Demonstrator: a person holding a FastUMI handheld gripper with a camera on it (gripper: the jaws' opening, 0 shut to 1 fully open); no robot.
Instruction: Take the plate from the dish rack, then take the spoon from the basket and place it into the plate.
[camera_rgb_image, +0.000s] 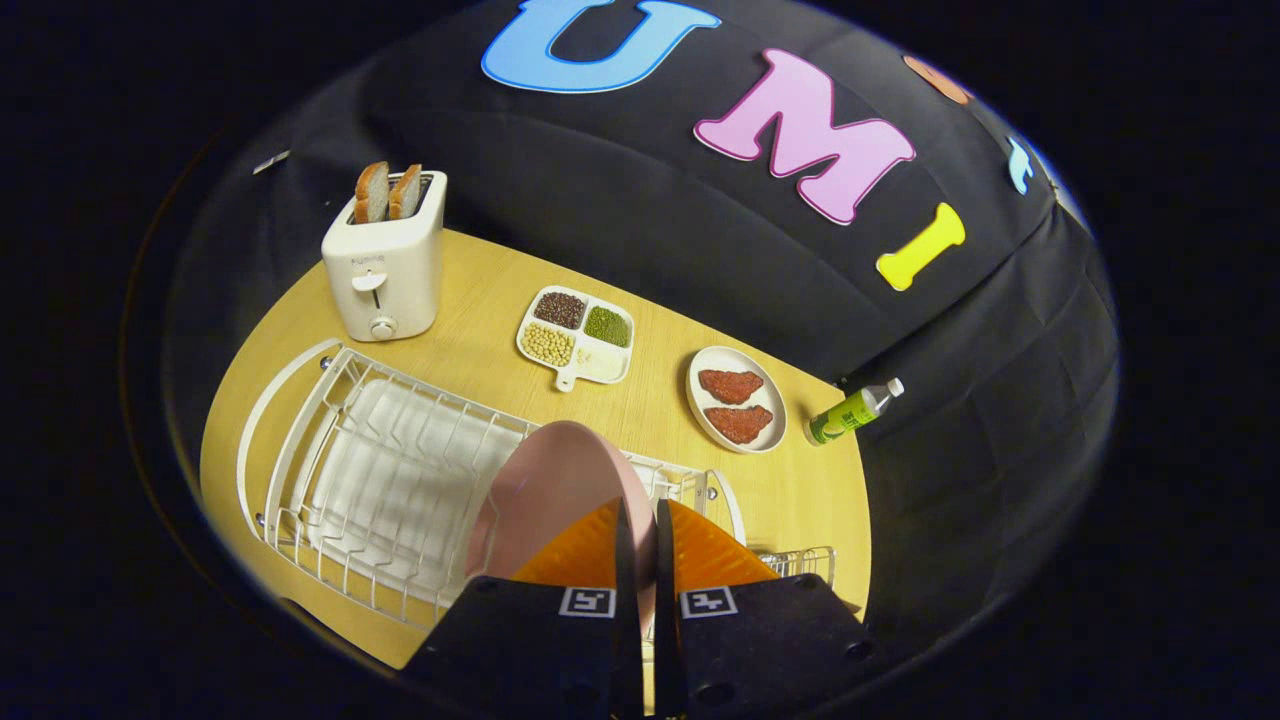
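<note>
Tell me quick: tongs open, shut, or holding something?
Tongs: shut on the pink plate, gripping its rim above the dish rack.

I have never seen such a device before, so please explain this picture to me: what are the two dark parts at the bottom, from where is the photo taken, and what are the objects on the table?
The picture comes from a fisheye camera mounted on a handheld gripper, a two-finger tool that a person carries. The camera looks forward along the two fingers, which are the parts you see at the bottom. The fingers are closed on the rim of a pink plate, so the plate is held between them, above a white wire dish rack.

Beyond the rack, on the wooden table, stand a white toaster with two bread slices in it, a divided tray holding beans and grains, a white plate with two pieces of meat, and a small green bottle lying on its side. A wire basket sits just beside the fingers.
</note>
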